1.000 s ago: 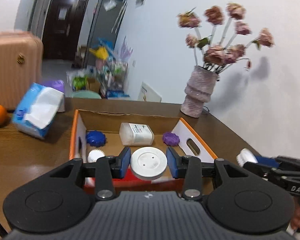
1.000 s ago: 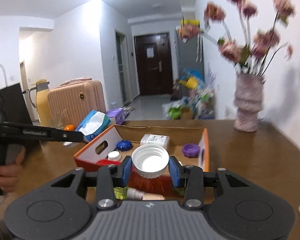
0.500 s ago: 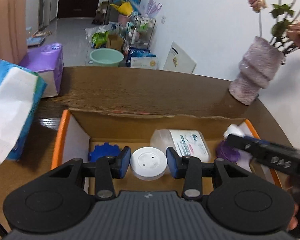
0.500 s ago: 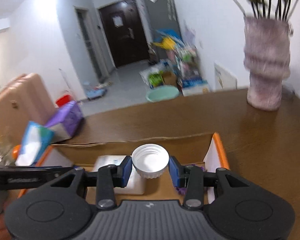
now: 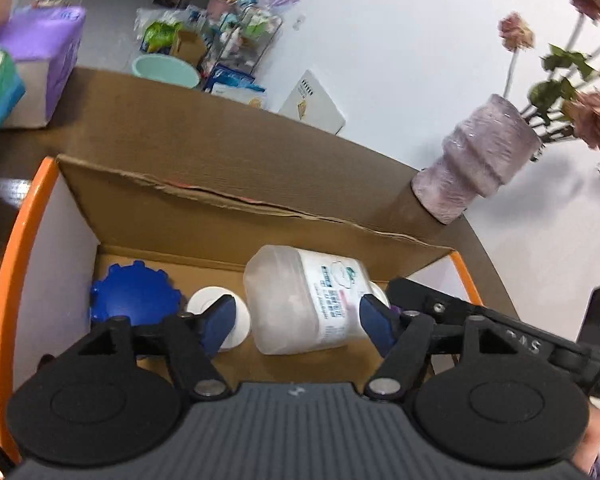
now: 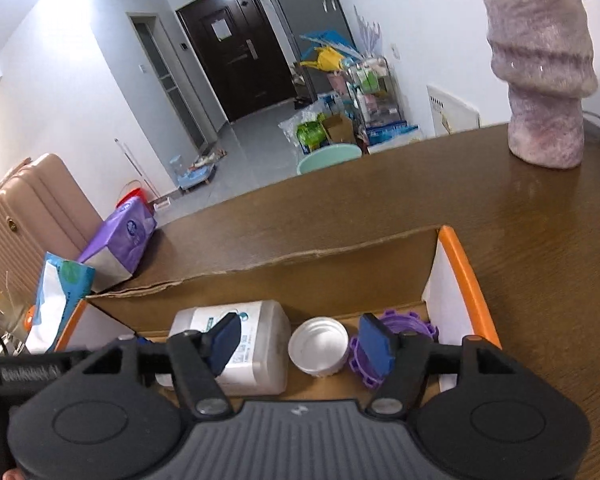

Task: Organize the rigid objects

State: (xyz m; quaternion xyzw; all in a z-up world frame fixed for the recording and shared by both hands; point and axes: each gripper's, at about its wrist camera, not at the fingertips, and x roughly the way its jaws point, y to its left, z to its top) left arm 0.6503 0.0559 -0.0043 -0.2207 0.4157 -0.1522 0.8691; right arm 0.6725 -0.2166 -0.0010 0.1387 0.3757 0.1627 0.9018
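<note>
Both grippers hang open over an orange-rimmed cardboard box (image 5: 16,248) (image 6: 458,264). My left gripper (image 5: 298,322) is open and empty; a white cap (image 5: 236,320) lies on the box floor beside a blue toothed lid (image 5: 134,294) and a white plastic bottle (image 5: 308,300) lying on its side. My right gripper (image 6: 300,340) is open and empty; a white open cap (image 6: 319,346) lies below it between the bottle (image 6: 252,344) and a purple toothed lid (image 6: 408,324). The right gripper also shows in the left wrist view at the right.
A pink vase (image 5: 476,164) (image 6: 540,76) with flowers stands on the brown table behind the box at the right. A purple tissue pack (image 6: 120,240) and a blue tissue pack (image 6: 60,304) lie to the box's left. A pink suitcase (image 6: 24,216) stands beyond.
Both grippers have moved down into the box and opened. Each has let go of its white cap, which now lies on the box floor.
</note>
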